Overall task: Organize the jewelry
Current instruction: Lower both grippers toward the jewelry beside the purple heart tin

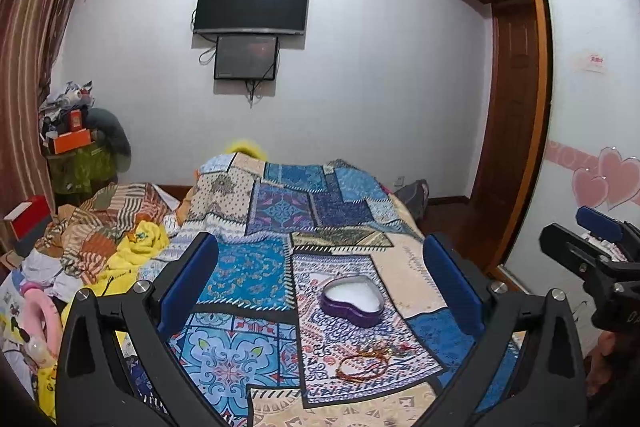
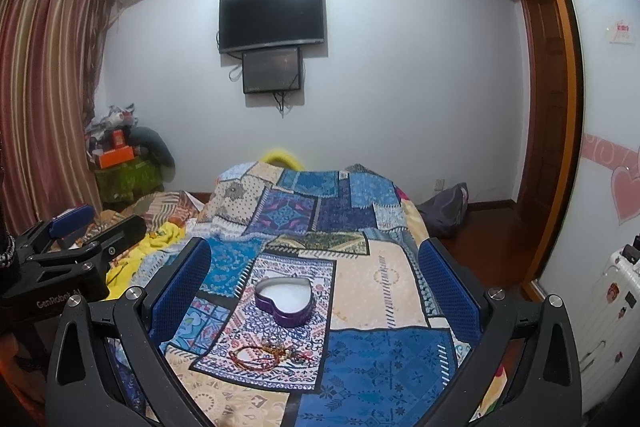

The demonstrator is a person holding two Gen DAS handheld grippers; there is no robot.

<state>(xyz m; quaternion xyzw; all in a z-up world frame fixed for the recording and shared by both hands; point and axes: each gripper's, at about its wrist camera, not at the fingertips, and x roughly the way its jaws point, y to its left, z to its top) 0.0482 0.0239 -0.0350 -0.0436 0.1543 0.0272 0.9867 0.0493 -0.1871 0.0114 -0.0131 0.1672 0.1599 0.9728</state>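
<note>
Jewelry (image 1: 362, 367) lies loose on the patchwork bedspread (image 1: 256, 275): red beaded bracelets tangled with small gold pieces, just in front of the heart-shaped purple box (image 1: 352, 301). Box is open and shows only its white lining. Left hand-held gripper (image 1: 320, 283) and right hand-held gripper (image 2: 316, 281) both hover above the bed with fingers spread wide, holding nothing. Judgement: task is at its start; every piece remains to be transferred.

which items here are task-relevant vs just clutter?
Job:
heart-shaped box, open, white lining
beaded bracelets, near side of box, on the patchwork bedspread
left tongs and right tongs, both open, empty

Lying about:
yellow cloth
wall TV
white suitcase
</note>
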